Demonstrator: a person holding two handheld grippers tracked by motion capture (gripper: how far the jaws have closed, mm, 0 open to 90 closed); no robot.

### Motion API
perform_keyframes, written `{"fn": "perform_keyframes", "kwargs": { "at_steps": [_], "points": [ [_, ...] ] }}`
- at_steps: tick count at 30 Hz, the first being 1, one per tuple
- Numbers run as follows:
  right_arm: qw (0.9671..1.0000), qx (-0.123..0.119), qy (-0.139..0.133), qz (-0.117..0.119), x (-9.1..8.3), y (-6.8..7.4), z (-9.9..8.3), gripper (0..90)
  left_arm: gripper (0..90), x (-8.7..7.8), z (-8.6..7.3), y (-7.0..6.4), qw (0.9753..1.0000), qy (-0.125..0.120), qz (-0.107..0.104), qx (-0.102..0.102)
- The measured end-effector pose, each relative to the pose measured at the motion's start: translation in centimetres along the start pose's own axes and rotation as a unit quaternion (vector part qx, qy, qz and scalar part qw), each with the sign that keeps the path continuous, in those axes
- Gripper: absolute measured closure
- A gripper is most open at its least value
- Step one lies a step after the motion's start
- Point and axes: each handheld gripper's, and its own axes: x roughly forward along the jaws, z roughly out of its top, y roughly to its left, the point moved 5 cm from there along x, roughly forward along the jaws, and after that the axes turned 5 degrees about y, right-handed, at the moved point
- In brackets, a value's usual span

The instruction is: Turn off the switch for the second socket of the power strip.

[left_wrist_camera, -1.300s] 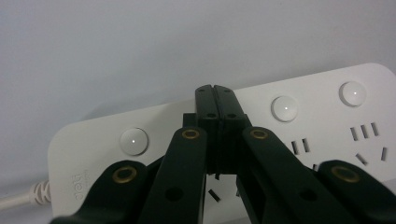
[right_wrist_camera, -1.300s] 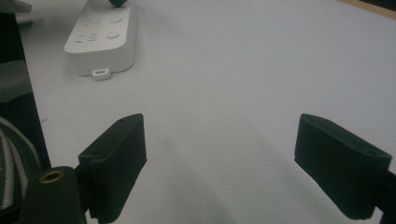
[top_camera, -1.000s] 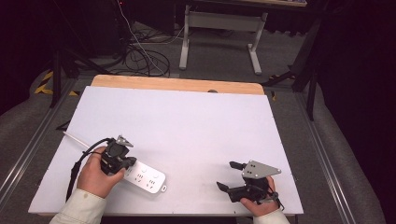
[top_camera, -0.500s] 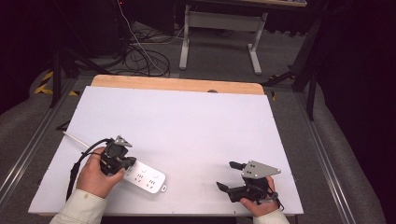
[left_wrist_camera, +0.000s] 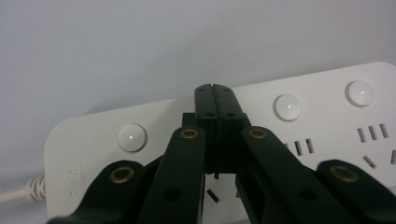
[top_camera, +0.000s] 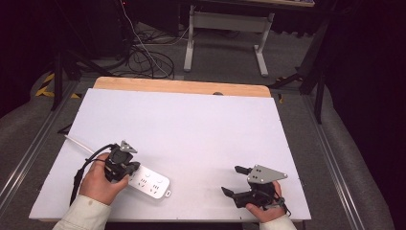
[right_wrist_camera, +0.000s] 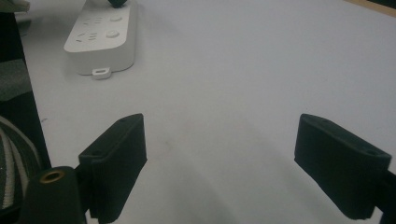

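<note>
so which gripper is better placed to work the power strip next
Left. The left gripper is already over the power strip, its fingers closed together above the white face. The right gripper sits open across the table, well apart from the strip.

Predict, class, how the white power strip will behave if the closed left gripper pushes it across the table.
The power strip is flat and low, so it should slide rather than tip or roll. Its smooth plastic on the smooth white table probably slips easily. The cord at one end may drag and swing it round. The left gripper rests shut above it.
</note>
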Motion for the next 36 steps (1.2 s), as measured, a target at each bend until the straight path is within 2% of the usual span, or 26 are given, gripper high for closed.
{"fn": "perform_keyframes", "kwargs": {
  "at_steps": [4,5,7,10,13,20,22,31,36],
  "points": [
    [1.0,0.0,0.0,0.0,0.0,0.0,0.0,17.4,90.0,0.0,-0.1,0.0,0.9999,-0.01,0.001,0.0],
    [1.0,0.001,-0.001,0.0,0.0,0.0,0.0,17.4,90.0,-0.2,0.0,0.0,0.9995,-0.03,-0.004,-0.004],
    [1.0,0.001,-0.001,-0.001,0.0,0.0,0.0,17.4,90.0,-0.4,0.0,0.4,0.9996,-0.026,-0.005,-0.011],
    [1.0,0.002,-0.003,-0.002,-0.1,-0.1,0.0,17.4,90.0,-1.2,0.2,0.2,0.9987,-0.048,-0.015,-0.013],
    [1.0,0.002,-0.002,-0.002,-0.1,-0.1,0.0,17.4,90.0,-2.4,0.5,0.0,0.998,-0.062,-0.013,-0.009],
    [1.0,0.002,-0.003,-0.003,-0.1,-0.1,0.0,17.4,90.0,-3.1,0.4,0.0,0.9977,-0.065,-0.016,-0.009],
    [1.0,0.001,-0.003,-0.003,-0.1,-0.1,0.0,17.4,89.9,-3.5,0.4,-0.1,0.9972,-0.071,-0.021,-0.005],
    [1.0,0.003,-0.004,-0.002,-0.2,-0.1,0.0,17.4,89.9,-4.6,0.6,-0.2,0.9958,-0.089,-0.018,0.008],
    [1.0,0.003,-0.003,-0.002,-0.1,-0.1,0.0,17.4,89.4,-4.9,0.6,-0.4,0.9934,-0.111,-0.025,0.012]
  ]
}}
